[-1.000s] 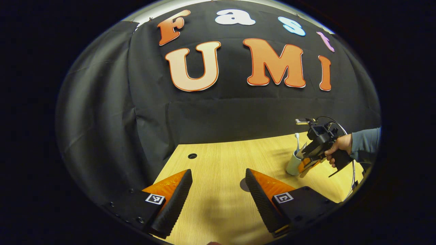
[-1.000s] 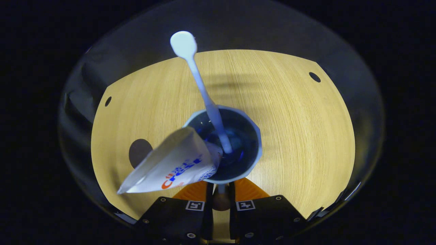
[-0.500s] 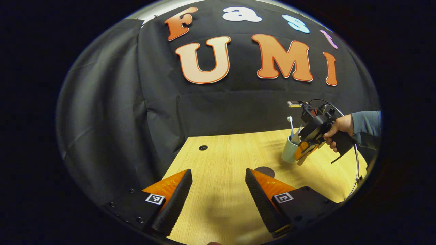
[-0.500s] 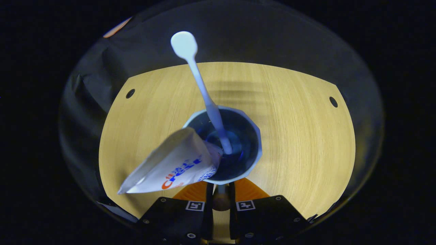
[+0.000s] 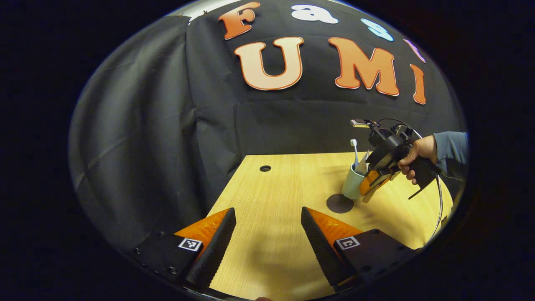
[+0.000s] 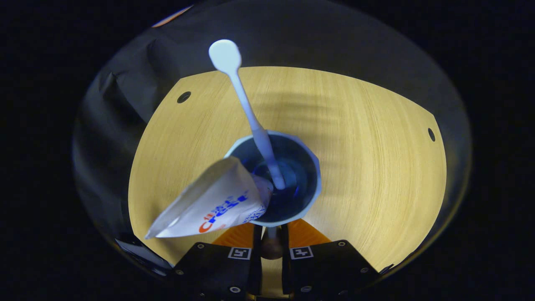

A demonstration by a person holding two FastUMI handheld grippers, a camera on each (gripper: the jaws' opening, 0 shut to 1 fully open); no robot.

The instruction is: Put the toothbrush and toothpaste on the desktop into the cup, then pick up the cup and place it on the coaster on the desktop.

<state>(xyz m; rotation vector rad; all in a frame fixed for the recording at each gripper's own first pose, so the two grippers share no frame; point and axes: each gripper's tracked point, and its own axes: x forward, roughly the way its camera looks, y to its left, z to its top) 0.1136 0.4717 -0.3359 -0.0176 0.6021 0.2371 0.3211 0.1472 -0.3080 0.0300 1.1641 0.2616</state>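
Left gripper view: the left gripper [image 5: 267, 240] sits at the bottom centre of the frame, its 2 fingers spread wide with bare wooden desktop [image 5: 284, 179] between them and nothing held. At the right of the frame a hand [image 5: 418, 152] in a grey-blue sleeve [image 5: 451, 148] holds the right gripper [image 5: 370, 186], which pinches the near wall of the pale cup [image 5: 352, 184]. The cup hangs tilted just above a dark round coaster [image 5: 339, 203], which lies on the desktop at lower right of centre. The toothbrush [image 5: 355, 151] head and the toothpaste [image 5: 364, 162] stick up from the cup's rim.

Right gripper view: here the cup's [image 6: 311, 167] inside is seen from above, at centre frame. The toothbrush [image 6: 246, 106] leans toward the upper left, its head over the desktop's [image 6: 368, 146] far edge, and the toothpaste [image 6: 209, 205] tube slants out to the lower left. The right gripper [image 6: 271, 234] at bottom centre has its fingers nearly together, clamped on the cup's near rim.
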